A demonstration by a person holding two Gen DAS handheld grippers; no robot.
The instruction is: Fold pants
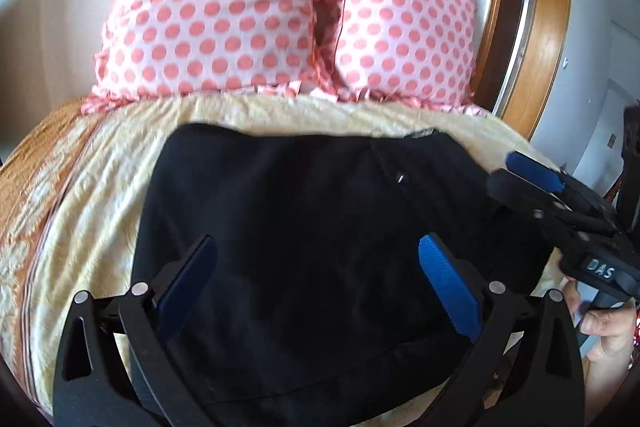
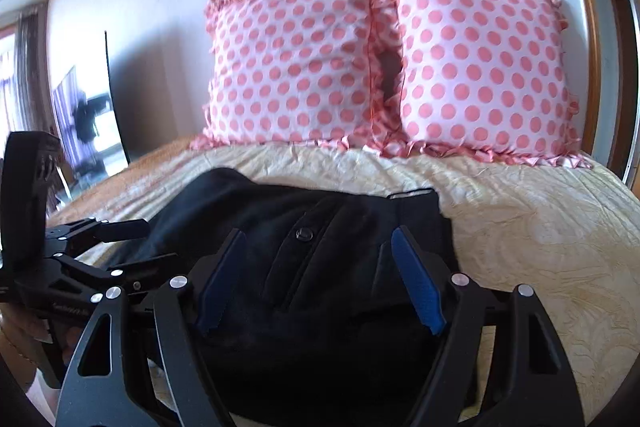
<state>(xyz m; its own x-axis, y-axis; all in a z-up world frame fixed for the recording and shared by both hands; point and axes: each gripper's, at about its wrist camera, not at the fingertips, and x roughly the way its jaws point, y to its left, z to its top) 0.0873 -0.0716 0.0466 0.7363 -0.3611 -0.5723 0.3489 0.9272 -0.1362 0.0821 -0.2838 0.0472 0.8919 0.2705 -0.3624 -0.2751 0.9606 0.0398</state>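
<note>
Black pants (image 1: 304, 227) lie folded in a compact bundle on the cream bedspread (image 1: 100, 187). In the right wrist view the pants (image 2: 320, 267) show a button and the waistband at the far edge. My left gripper (image 1: 318, 247) is open and empty, its blue pads hovering over the near part of the pants. My right gripper (image 2: 320, 239) is open and empty over the pants' near right part. The right gripper also shows in the left wrist view (image 1: 516, 175) at the pants' right edge. The left gripper shows in the right wrist view (image 2: 132, 239) at the left.
Two pink polka-dot pillows (image 1: 224, 7) (image 2: 480, 67) lean against the wall at the head of the bed. A wooden door frame (image 1: 540, 39) stands to the right. A mirror (image 2: 88, 123) leans on the wall at the left. The bedspread (image 2: 540, 227) extends right of the pants.
</note>
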